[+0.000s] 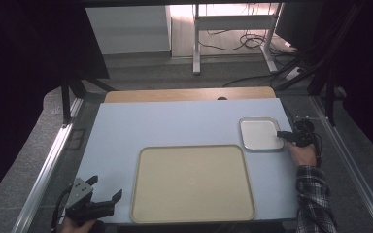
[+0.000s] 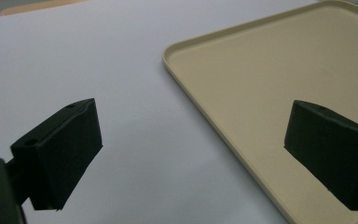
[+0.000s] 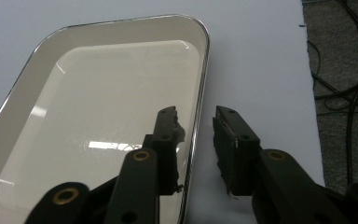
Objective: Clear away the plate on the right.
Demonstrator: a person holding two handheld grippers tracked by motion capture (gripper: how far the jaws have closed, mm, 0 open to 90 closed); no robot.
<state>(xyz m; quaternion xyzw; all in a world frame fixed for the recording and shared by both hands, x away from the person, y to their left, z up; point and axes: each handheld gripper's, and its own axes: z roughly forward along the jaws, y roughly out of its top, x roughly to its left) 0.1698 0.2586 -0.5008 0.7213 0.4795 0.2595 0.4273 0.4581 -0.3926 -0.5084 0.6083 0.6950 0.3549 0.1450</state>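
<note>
**Right tool straddling metal tray rim**

The right tool (image 3: 198,140) sits at the near right edge of the small metal tray (image 3: 98,107), one jaw inside the rim, the other outside it on the surface (image 3: 256,60). A gap remains on the outer side; the pads are not pressing. The left tool (image 2: 191,154) stands spread wide, with the beige tray (image 2: 270,79) ahead to its right, one jaw over it.

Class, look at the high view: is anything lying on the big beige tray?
No, the beige tray has a bare surface, and the small metal tray sits apart from it near the right claw.
</note>
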